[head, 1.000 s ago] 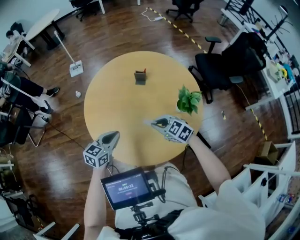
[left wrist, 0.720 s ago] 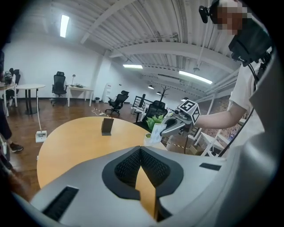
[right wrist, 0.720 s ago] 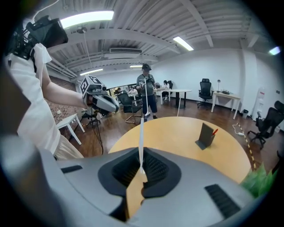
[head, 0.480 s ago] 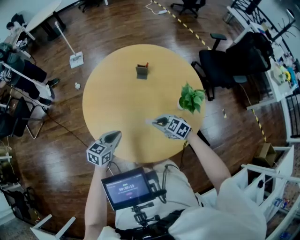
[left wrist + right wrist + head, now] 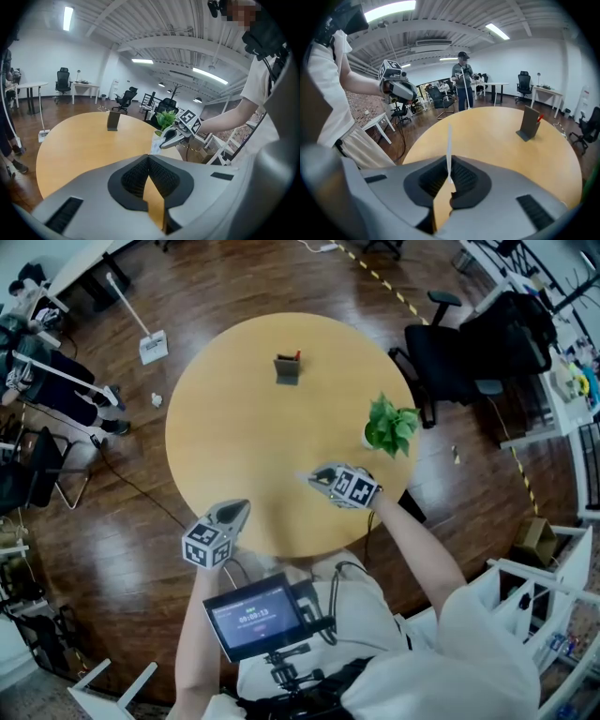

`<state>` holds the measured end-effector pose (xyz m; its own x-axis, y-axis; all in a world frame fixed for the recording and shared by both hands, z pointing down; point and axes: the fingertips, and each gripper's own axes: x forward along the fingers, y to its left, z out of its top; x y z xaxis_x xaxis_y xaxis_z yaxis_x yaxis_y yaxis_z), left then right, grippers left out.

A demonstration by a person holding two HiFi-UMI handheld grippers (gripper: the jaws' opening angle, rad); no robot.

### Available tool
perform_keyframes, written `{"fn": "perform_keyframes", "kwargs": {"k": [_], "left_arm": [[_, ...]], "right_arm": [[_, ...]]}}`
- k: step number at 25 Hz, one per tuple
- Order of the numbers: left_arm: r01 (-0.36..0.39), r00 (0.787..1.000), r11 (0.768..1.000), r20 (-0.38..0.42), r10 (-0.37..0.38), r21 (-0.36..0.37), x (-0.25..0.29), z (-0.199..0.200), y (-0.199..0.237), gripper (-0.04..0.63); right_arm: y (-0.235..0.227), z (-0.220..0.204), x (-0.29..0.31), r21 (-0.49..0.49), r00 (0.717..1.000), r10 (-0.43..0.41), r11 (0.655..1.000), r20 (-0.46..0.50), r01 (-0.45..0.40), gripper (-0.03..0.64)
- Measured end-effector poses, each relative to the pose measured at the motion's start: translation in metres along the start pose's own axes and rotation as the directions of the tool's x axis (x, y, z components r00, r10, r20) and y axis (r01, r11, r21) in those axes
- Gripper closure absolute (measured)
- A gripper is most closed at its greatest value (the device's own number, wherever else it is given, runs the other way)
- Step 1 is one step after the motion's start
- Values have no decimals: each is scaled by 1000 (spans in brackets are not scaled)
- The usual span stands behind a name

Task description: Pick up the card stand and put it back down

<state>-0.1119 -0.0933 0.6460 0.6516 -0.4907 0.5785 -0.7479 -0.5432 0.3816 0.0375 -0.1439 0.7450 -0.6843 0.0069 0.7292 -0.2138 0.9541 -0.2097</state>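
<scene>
Card stand (image 5: pixel 287 369) sits upright on the far side of the round table (image 5: pixel 216 437), well apart from both grippers. Nothing touches it. A small red tip shows at its top edge; we cannot tell what that is.

Right gripper (image 5: pixel 317 476) hovers over the near part of the table, jaws pinched almost together on a thin white card (image 5: pixel 449 145), which stands edge-on out of the pads. We judge the card is carried this way so it can be slid into the stand's slot, though the task sentence names only the stand.

Left gripper (image 5: pixel 238 509) hangs at the near table edge, jaws closed with nothing between them. We read it as parked, kept out of the working arm's way.

Potted plant (image 5: pixel 392 425) stands near the right rim, just beyond the right gripper. It could be brushed on a reach toward the stand.

Against a second ago: the head has tipped, so the table rides higher in view. Both grippers keep roughly the same places over the table. The stand has not moved.
</scene>
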Motion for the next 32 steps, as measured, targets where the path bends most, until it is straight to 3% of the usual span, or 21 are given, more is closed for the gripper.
{"fn": "perform_keyframes", "kwargs": {"k": [18, 32], "left_arm": [[-26, 997, 999, -69, 25, -20, 7, -19, 13, 600], [-44, 996, 999, -78, 41, -29, 1, -19, 15, 600]], "right_arm": [[0, -49, 78, -38, 994, 96, 994, -46, -98, 589], [1, -93, 120, 39, 985, 151, 988, -84, -148, 588]]}}
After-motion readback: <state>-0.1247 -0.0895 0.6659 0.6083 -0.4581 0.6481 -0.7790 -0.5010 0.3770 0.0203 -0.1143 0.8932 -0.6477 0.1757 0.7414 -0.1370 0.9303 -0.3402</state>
